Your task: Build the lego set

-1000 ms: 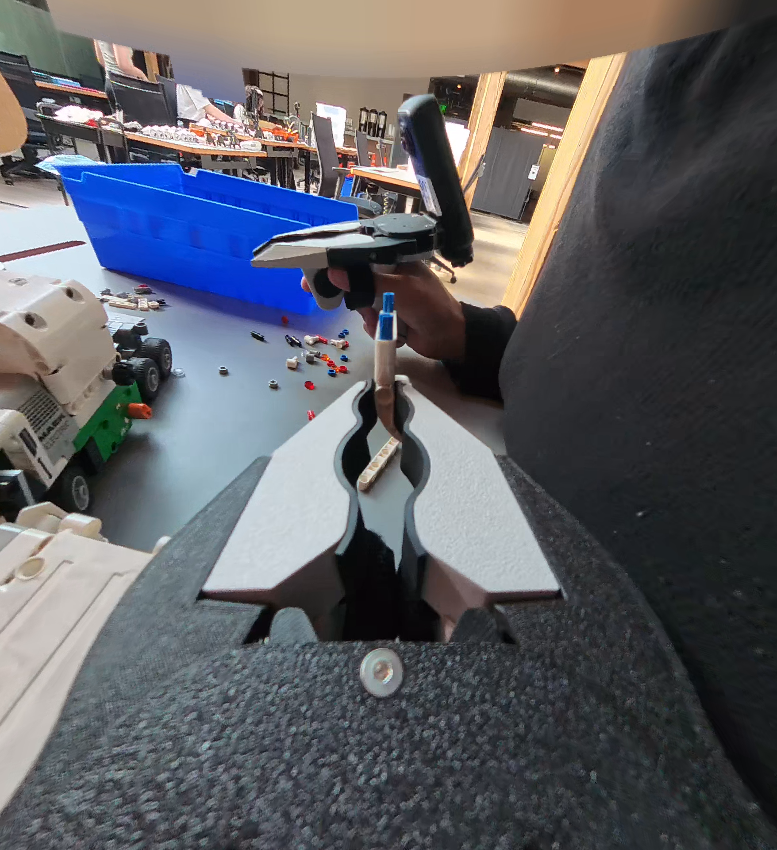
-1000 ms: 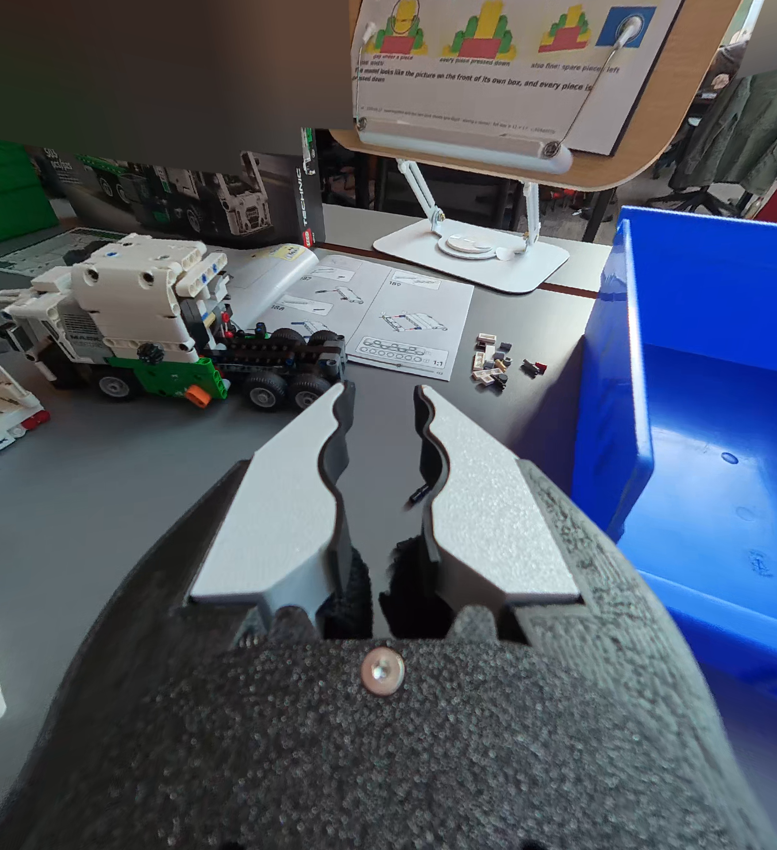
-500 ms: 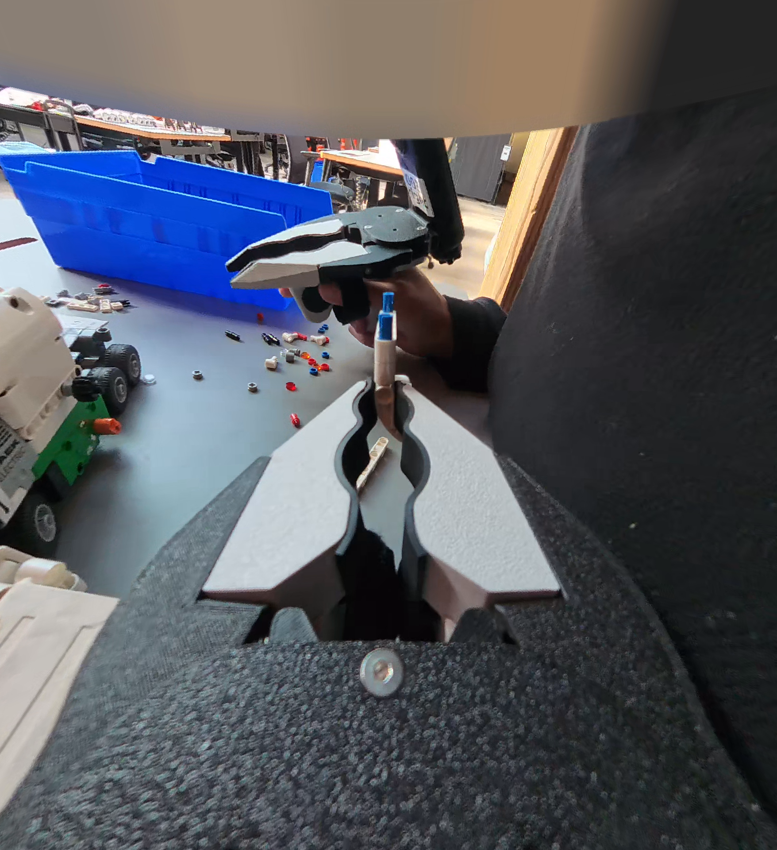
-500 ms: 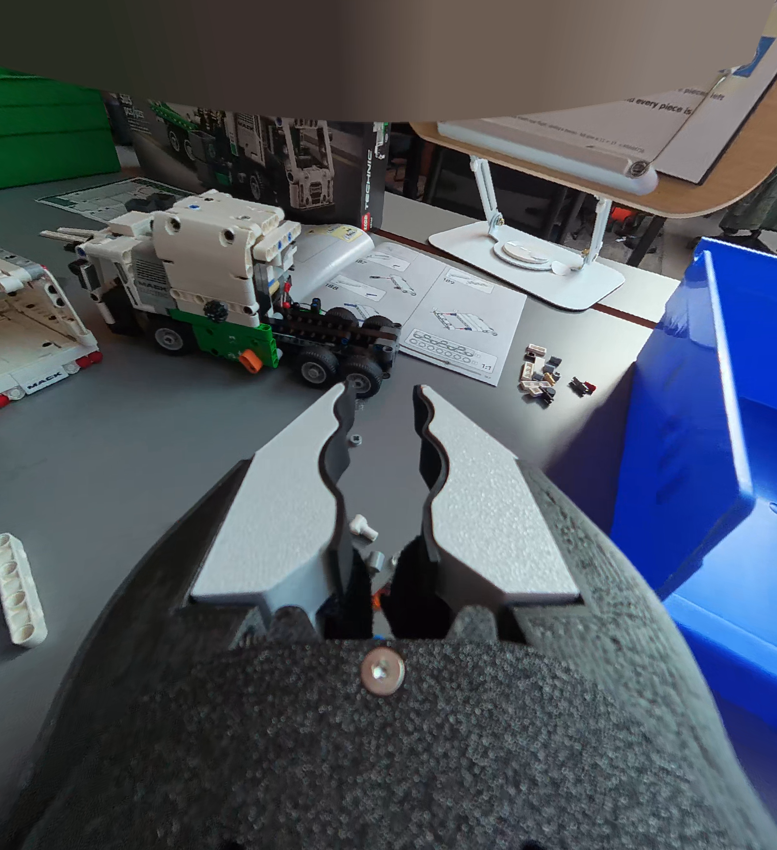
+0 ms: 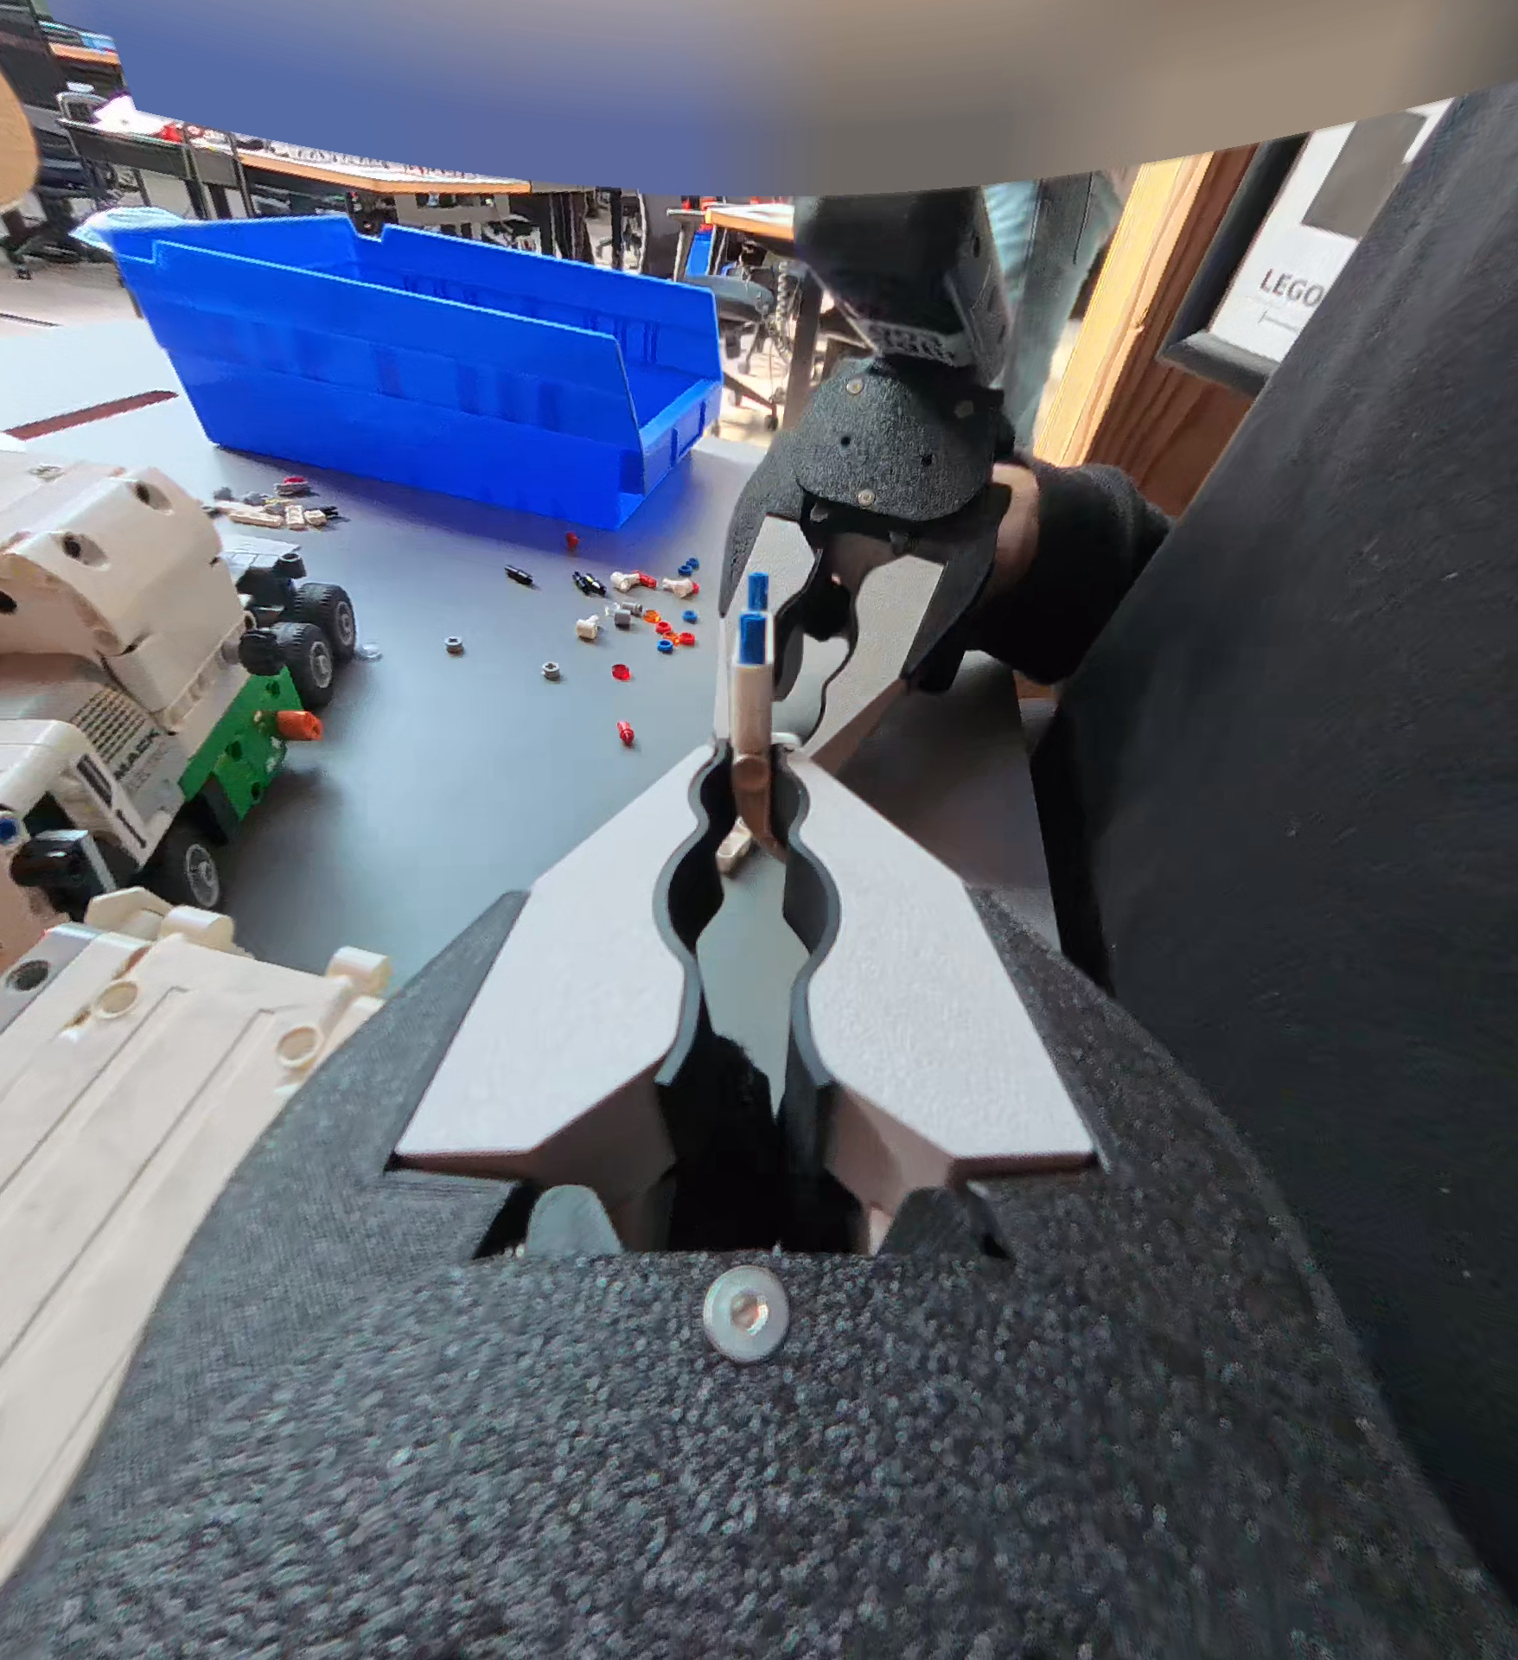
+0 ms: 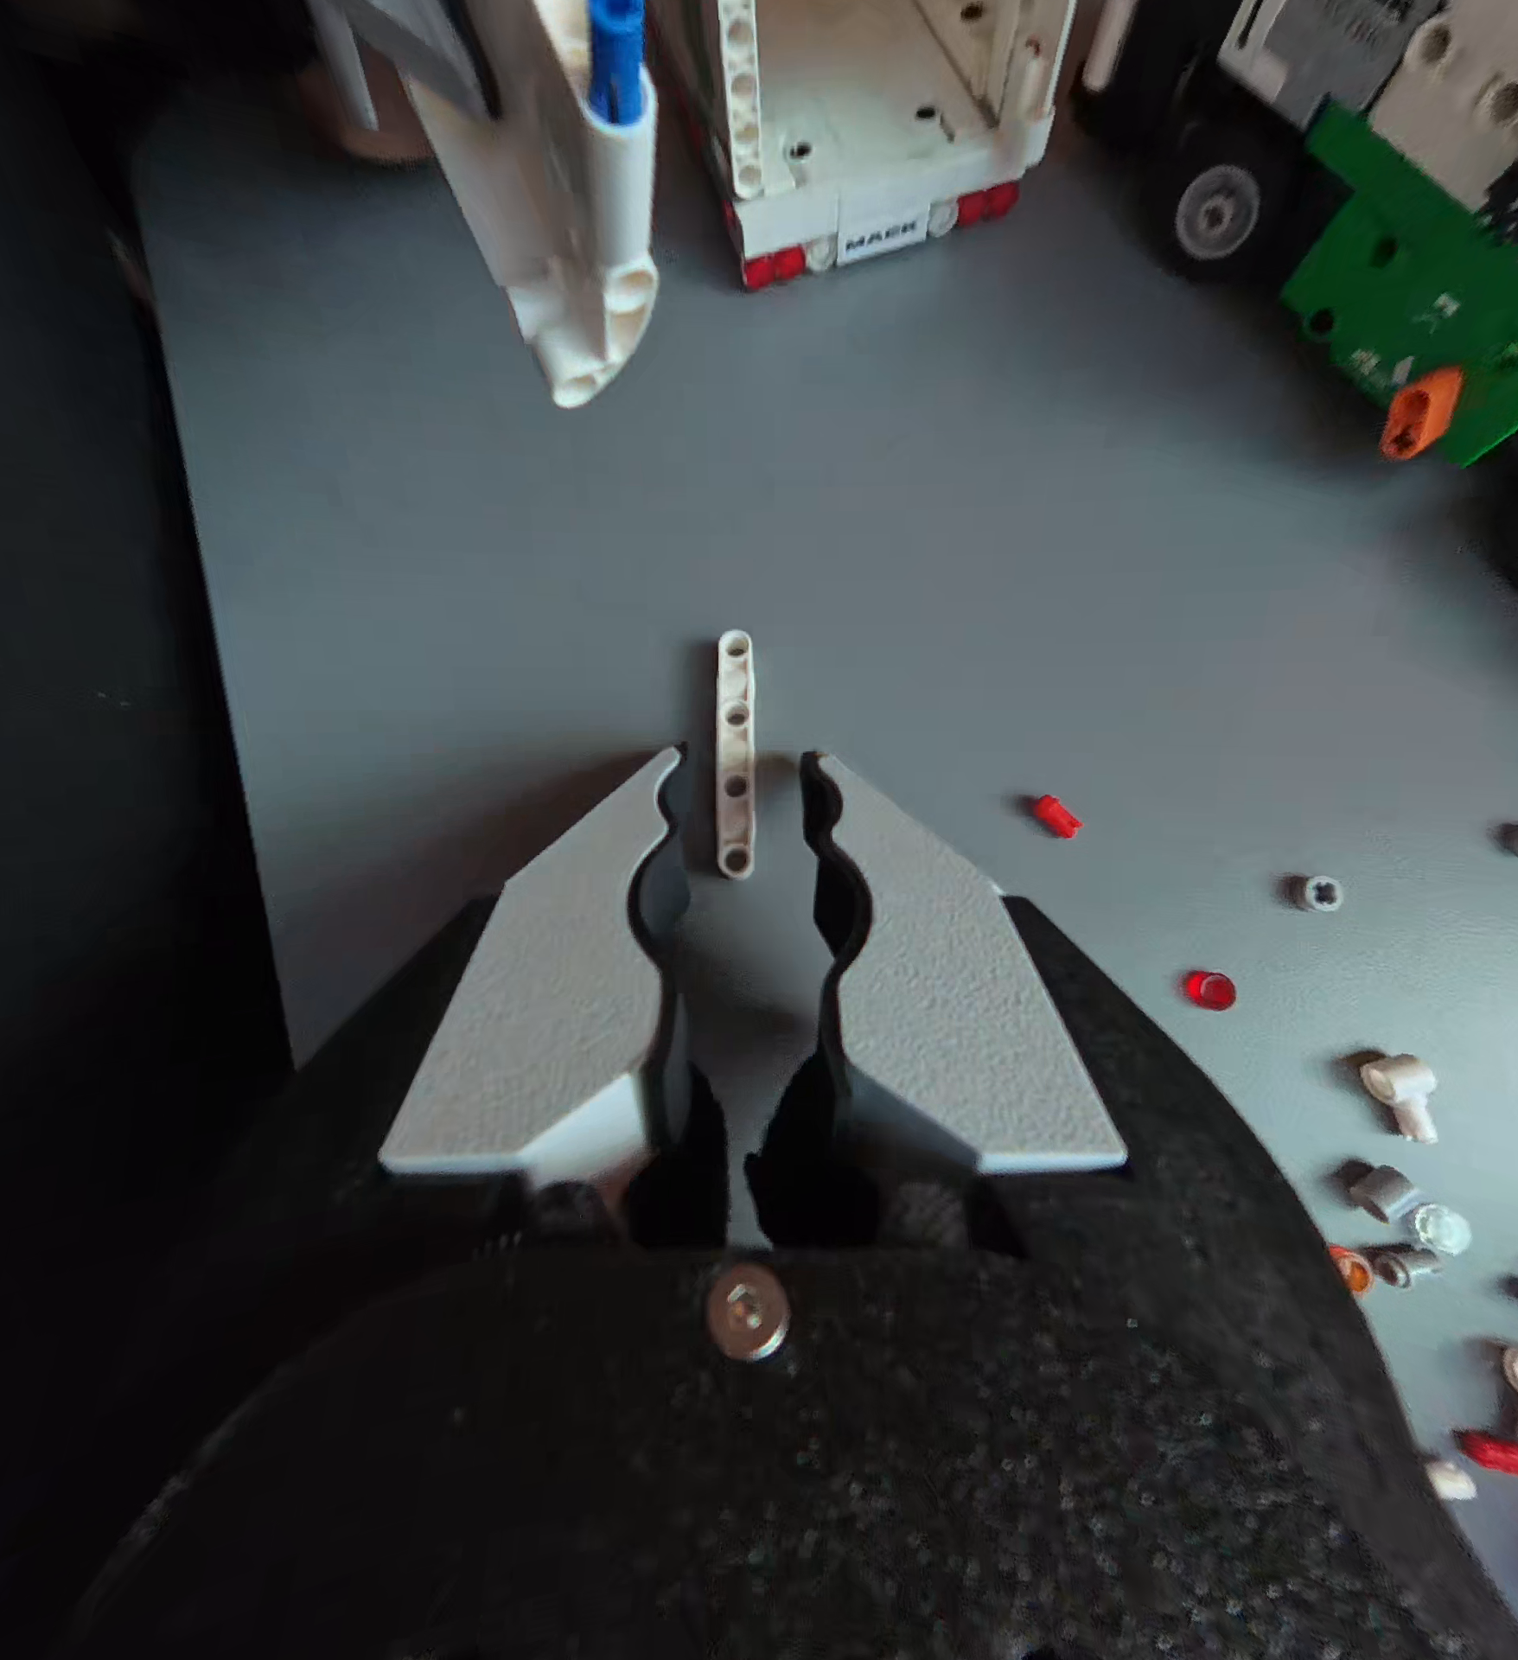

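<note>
My left gripper point(image 5: 751, 763) is clenched on a white beam point(image 5: 751, 710) with a blue pin point(image 5: 753, 629) stuck in its top end. I hold it upright and off the table point(image 5: 432, 790), I judge so that its free holes stay reachable for the next part. From the right wrist view the same piece point(image 6: 594, 225) hangs in the upper left, blurred, with its lower end clear of the table.

My right gripper point(image 6: 742, 763) points steeply down at a thin white strip with 4 holes point(image 6: 735, 754) lying flat on the grey table. The jaws are released, one on each side of the strip and not touching it. The strip runs lengthwise into the gap, so closing should pinch its long sides. That looks like the step in hand: pick up the strip to join it to the held beam.

The risk I see is the strip being flat and thin; the tips may slide over it instead of gripping.

The rest of the set waits close by. The truck point(image 5: 109, 719) with its green side panel stands to the left, and the white trailer box point(image 6: 881, 117) sits behind the strip. Small loose parts point(image 6: 1402, 1096) lie scattered to the right, and a blue bin point(image 5: 432, 359) stands at the far side of the table.
</note>
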A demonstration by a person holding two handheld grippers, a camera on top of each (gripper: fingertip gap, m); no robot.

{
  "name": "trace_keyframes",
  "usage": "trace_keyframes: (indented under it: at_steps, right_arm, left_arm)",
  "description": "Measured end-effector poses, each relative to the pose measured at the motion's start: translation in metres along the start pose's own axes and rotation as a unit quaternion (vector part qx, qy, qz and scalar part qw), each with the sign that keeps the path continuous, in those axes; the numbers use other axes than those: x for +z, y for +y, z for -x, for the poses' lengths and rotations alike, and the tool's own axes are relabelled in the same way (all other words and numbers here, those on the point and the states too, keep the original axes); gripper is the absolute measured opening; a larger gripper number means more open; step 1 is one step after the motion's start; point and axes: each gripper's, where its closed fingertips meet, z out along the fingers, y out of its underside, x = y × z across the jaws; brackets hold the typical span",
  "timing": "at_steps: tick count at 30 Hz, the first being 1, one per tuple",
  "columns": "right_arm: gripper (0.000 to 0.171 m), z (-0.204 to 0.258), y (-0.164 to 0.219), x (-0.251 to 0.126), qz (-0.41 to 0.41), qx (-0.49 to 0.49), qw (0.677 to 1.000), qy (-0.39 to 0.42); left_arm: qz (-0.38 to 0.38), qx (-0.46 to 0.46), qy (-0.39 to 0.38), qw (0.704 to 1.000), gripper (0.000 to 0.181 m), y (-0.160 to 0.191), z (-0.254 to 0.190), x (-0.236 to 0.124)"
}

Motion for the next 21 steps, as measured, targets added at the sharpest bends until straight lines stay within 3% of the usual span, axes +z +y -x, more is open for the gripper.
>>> trace_keyframes:
  at_steps: [11, 14, 18, 21]
  right_arm:
    - [0.006, 0.005, -0.006, 0.007, 0.001, -0.059, 0.997, 0.043]
    - [0.006, -0.002, -0.035, -0.006, -0.074, -0.120, 0.984, 0.113]
    - [0.006, -0.016, -0.078, -0.040, -0.201, -0.190, 0.928, 0.248]
    - [0.006, -0.003, -0.090, -0.040, -0.244, -0.207, 0.922, 0.217]
  left_arm:
    - [0.019, 0.011, -0.018, 1.000, 0.004, 0.008, -0.001, -0.011]
    - [0.030, -0.002, -0.027, 0.999, 0.004, 0.010, 0.004, -0.009]
    - [0.057, -0.026, -0.019, 0.998, 0.004, 0.017, 0.007, -0.004]
    - [0.072, -0.021, -0.021, 0.997, 0.004, 0.022, 0.006, -0.001]
